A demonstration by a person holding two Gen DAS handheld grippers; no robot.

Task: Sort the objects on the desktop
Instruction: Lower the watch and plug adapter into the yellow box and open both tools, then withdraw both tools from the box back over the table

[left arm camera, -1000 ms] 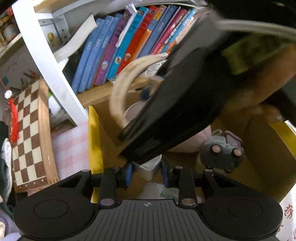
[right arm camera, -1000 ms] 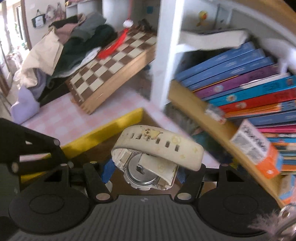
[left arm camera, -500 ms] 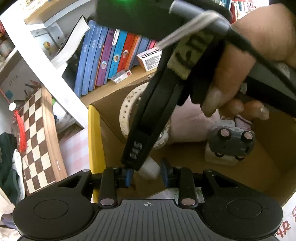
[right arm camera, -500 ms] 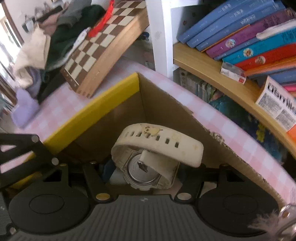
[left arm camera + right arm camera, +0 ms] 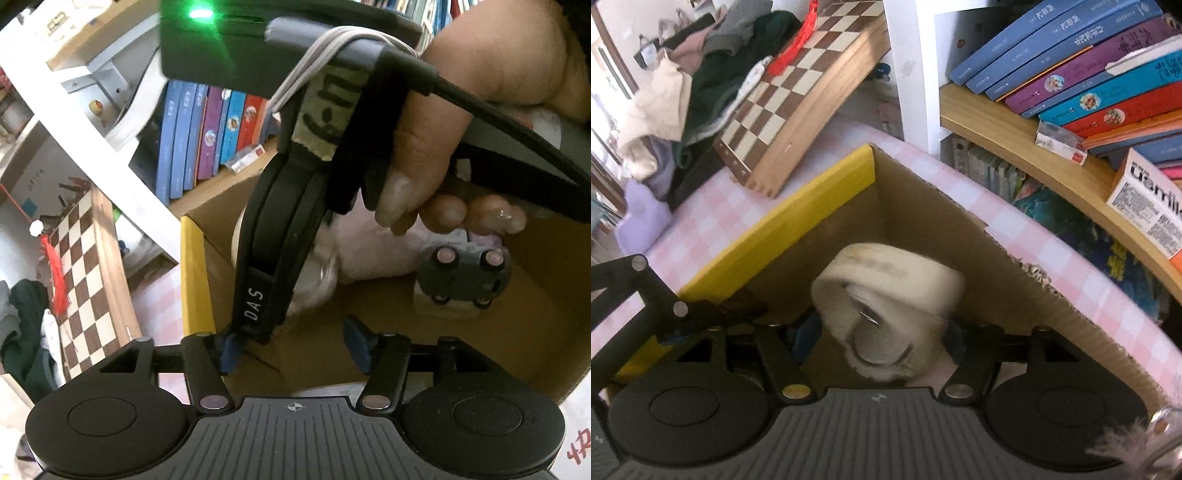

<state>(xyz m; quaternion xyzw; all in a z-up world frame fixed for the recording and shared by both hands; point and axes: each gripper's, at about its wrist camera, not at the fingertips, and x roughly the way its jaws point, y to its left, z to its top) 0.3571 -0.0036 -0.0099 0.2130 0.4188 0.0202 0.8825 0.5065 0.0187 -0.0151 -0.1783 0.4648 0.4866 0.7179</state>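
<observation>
Since half a second ago the left gripper (image 5: 291,347) has spread its jaws wide with nothing between the blue pads, and the white watch (image 5: 886,306) has turned blurry and tipped between the right gripper's (image 5: 877,341) pads, low in the centre of the right view. Those pads stand apart on either side of the watch; whether they still press it I cannot tell. The watch is a rubbery looped strap with a round metal back, sitting inside the cardboard box (image 5: 960,240), near its far corner where the yellow flap (image 5: 798,218) meets the plain brown wall. In the left view the person's hand (image 5: 461,122) and the black right tool crowd the box mouth; a grey toy car (image 5: 463,277) lies wheels-up at right. Beyond the rim lie pink checked cloth (image 5: 713,218), a wooden chessboard (image 5: 798,96) and glossy books (image 5: 1089,74).
</observation>
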